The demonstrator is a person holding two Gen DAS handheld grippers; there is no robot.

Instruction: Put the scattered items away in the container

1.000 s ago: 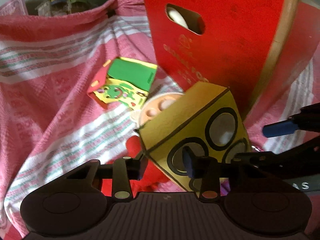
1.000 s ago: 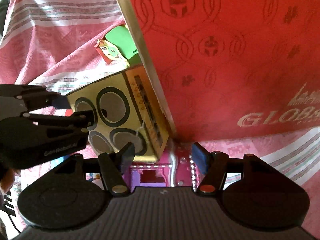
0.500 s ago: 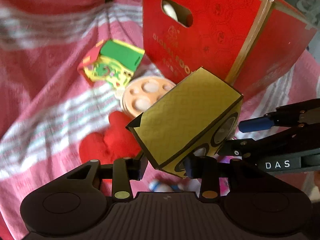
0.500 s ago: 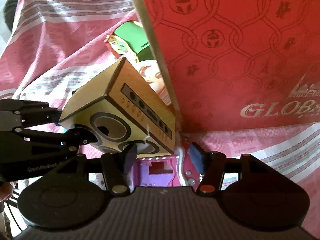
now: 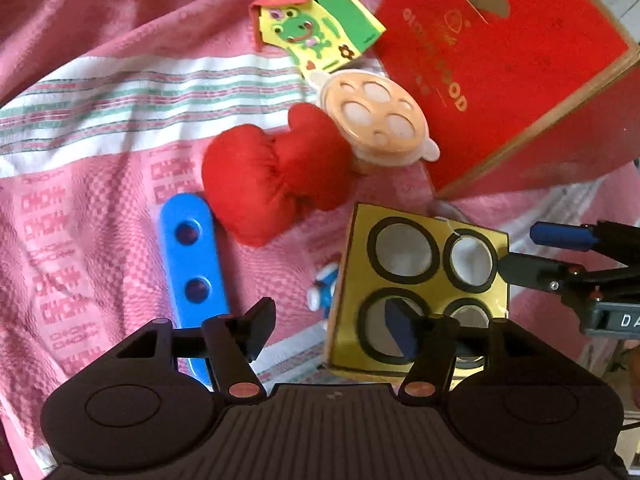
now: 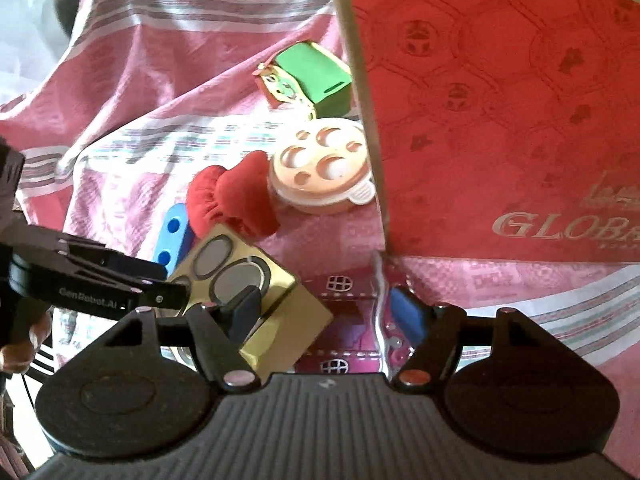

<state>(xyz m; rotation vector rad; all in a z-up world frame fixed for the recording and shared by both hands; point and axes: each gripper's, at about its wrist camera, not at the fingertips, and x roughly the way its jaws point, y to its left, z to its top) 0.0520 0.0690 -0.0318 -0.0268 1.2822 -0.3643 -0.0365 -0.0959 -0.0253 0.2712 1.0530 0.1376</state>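
While looking down along the left claw (image 5: pixel 330 328), saw a pink striped cloth (image 5: pixel 100 120) under all the things. Noted at the left a blue strip (image 5: pixel 192 264) with two holes, flat on the cloth, its near end hidden behind the claw's left finger. Found just beside it, to the right, a red plush heart (image 5: pixel 272 176), touching a peach round lid (image 5: pixel 376 116) with holes. Saw farther up a frog carton (image 5: pixel 316 36), green and yellow, tilted. Spotted lower down a small blue and white toy (image 5: pixel 324 284), half hidden behind the yellow box (image 5: pixel 420 280).

Held nothing in the left claw: had just been opening its jaws, stood wide apart, with the right finger only in front of the box's face with four black rings. Could not tell whether that finger touched the box.

Found the red container (image 5: pixel 520 80) at the upper right, upright on the cloth, near the yellow box, with something pale visible through its handle hole.

From the right wrist, saw the yellow box lying tilted on a pink case (image 6: pixel 344 320), outside the container. Had the right claw (image 6: pixel 328 312) wide too, jaws just opened further, gripping nothing: a corner of the box and the pink case below the gap.
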